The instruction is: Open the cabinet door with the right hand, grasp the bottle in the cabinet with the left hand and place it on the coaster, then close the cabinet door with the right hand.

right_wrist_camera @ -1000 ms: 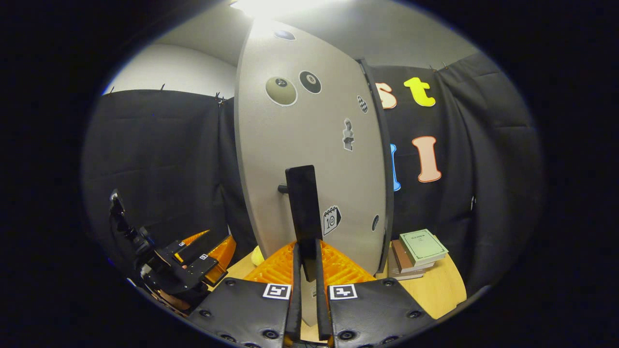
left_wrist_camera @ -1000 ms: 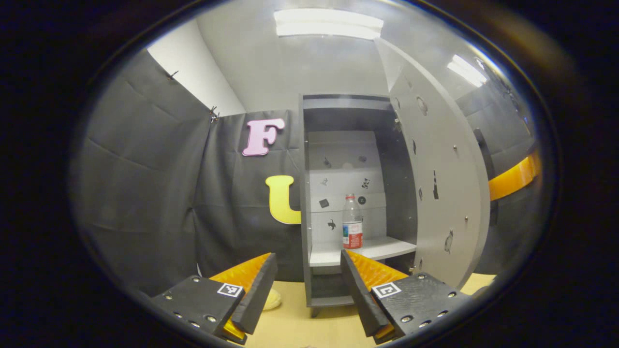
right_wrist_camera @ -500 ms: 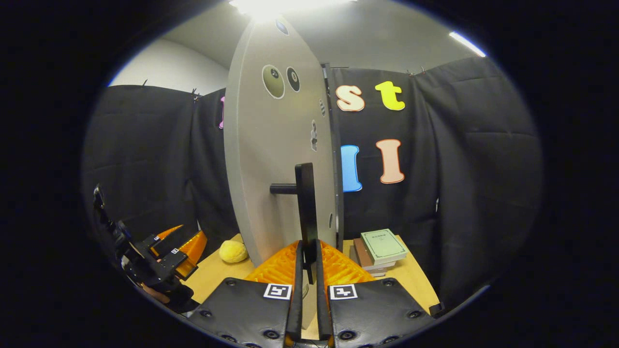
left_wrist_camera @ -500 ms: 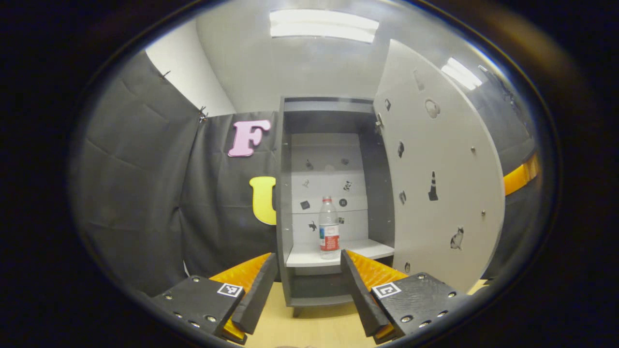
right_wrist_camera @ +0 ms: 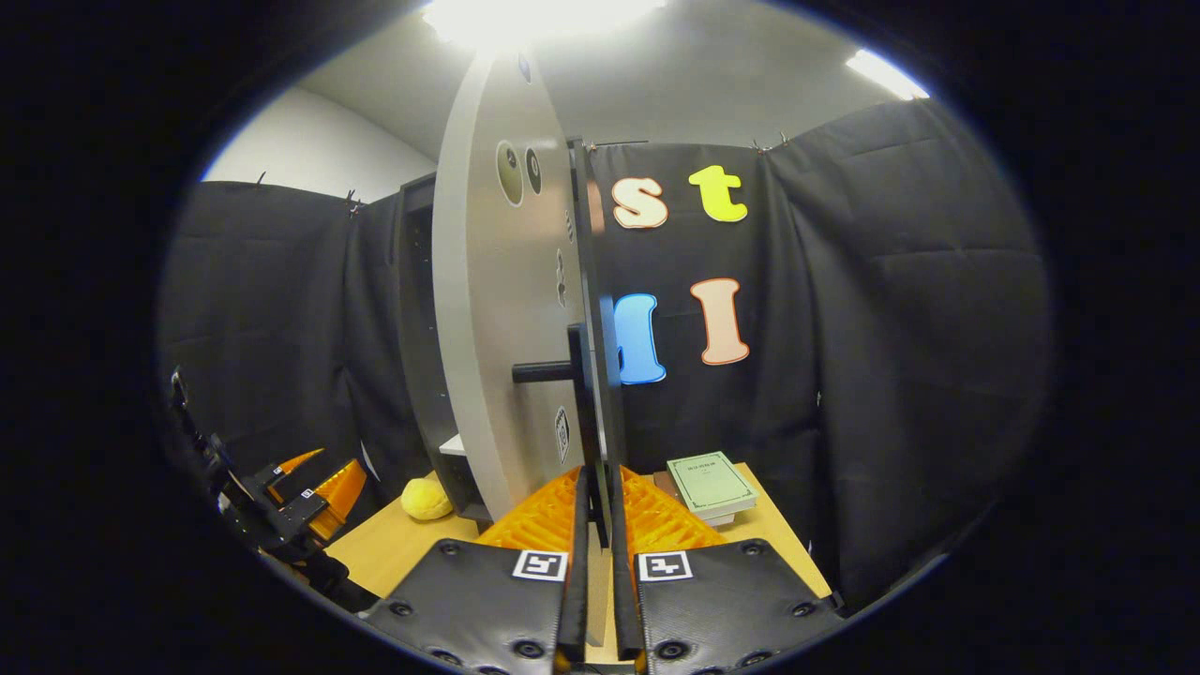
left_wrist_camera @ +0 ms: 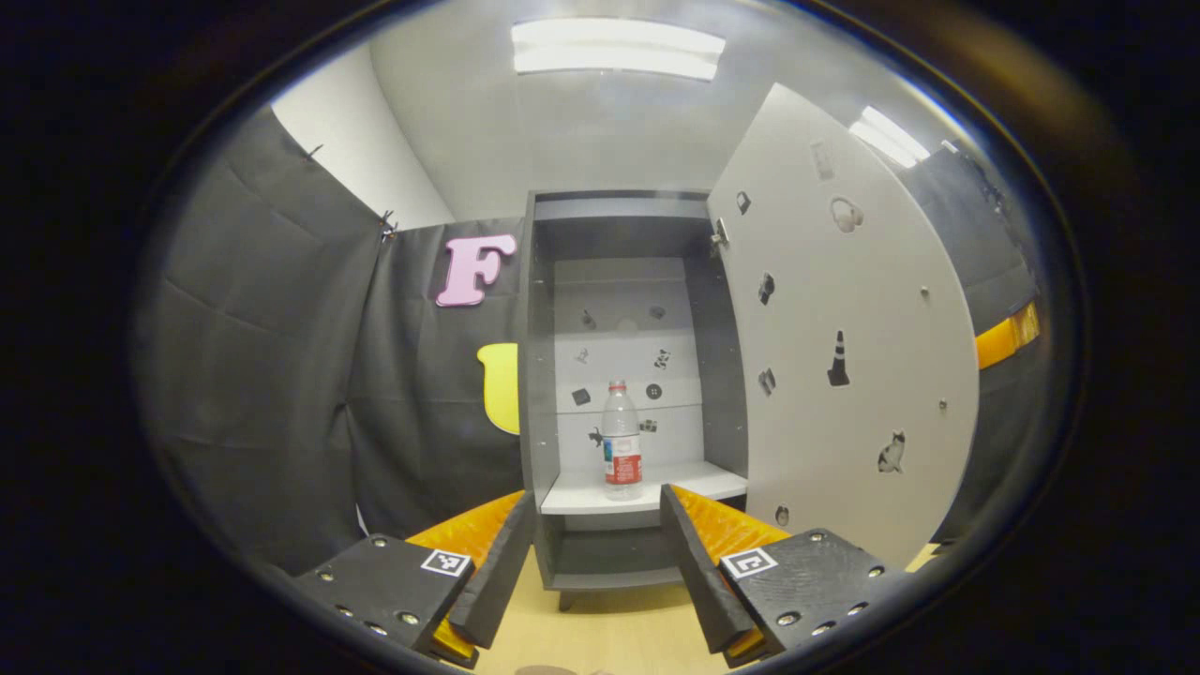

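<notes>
A small stack of books (right_wrist_camera: 710, 487) lies on the wooden table (right_wrist_camera: 394, 548) toward its far right corner, a pale green cover on top, close against the black cloth wall (right_wrist_camera: 900, 356). On the other side of the table sits a small yellow plush-looking lump (right_wrist_camera: 426, 499), too blurred to name more closely. Overhead, a long ceiling light panel (left_wrist_camera: 617, 58) glows against the grey ceiling, with white wall (left_wrist_camera: 356, 141) showing above the cloth.
</notes>
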### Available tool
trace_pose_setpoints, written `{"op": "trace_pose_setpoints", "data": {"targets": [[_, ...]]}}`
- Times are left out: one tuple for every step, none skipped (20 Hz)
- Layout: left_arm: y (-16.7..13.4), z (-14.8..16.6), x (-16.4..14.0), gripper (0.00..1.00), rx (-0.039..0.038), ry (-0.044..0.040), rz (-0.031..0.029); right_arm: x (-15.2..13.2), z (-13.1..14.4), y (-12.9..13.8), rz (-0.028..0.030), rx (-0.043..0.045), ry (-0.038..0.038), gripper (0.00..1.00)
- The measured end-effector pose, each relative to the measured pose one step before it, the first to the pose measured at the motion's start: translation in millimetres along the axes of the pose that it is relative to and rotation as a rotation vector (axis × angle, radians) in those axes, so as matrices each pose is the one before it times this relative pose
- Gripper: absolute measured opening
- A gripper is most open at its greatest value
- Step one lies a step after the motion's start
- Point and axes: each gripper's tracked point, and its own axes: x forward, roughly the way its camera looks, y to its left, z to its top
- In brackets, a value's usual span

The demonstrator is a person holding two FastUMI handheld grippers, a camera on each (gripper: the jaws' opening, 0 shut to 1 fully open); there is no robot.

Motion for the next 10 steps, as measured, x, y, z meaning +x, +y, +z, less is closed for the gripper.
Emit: {"op": "trace_pose_setpoints", "data": {"targets": [[0.08,-0.27,-0.75,0.79,0.00289,-0.00004,0.00433,-2.04,1.38,-3.55,0.00562,-0.00751,-0.00473,0.15],[0.22,0.15,0.03,0.79,0.00279,0.00011,0.00555,-0.44,0.65,-1.30,0.00896,-0.00405,-0.00246,0.14],[0.32,0.12,-0.91,0.79,0.00229,-0.00145,0.00459,0.26,-0.35,-1.50,-0.00657,-0.00511,-0.00277,0.15],[-0.18,0.38,0.59,0.79,0.00189,-0.00010,0.00421,-1.97,0.11,-3.82,-0.00799,-0.00632,-0.00285,0.15],[-0.18,-0.31,-0.38,0.79,0.00060,0.00133,0.00133,-2.49,-0.20,-3.80,-0.00929,-0.00215,-0.00443,0.14],[-0.60,-0.57,0.91,0.79,0.00027,0.00468,-0.00223,0.41,-0.01,-4.34,-0.00240,-0.00034,-0.00138,0.14],[1.65,-0.83,-0.80,0.81,0.00209,0.00786,0.00183,-0.82,-2.25,-0.40,-0.00238,-0.00034,0.00050,0.15],[1.44,0.31,0.96,0.79,0.00165,0.00760,0.00597,-1.59,-0.94,-2.65,-0.00608,-0.00031,0.00198,0.21],[-0.37,0.14,0.19,0.81,-0.00128,0.00682,0.00390,-2.03,-0.64,-2.60,-0.00505,0.00353,0.00018,0.35],[-0.50,0.19,1.51,0.81,-0.00467,0.00800,-0.00210,-0.03,1.00,-0.08,0.00354,0.00459,-0.00599,0.49]]}}
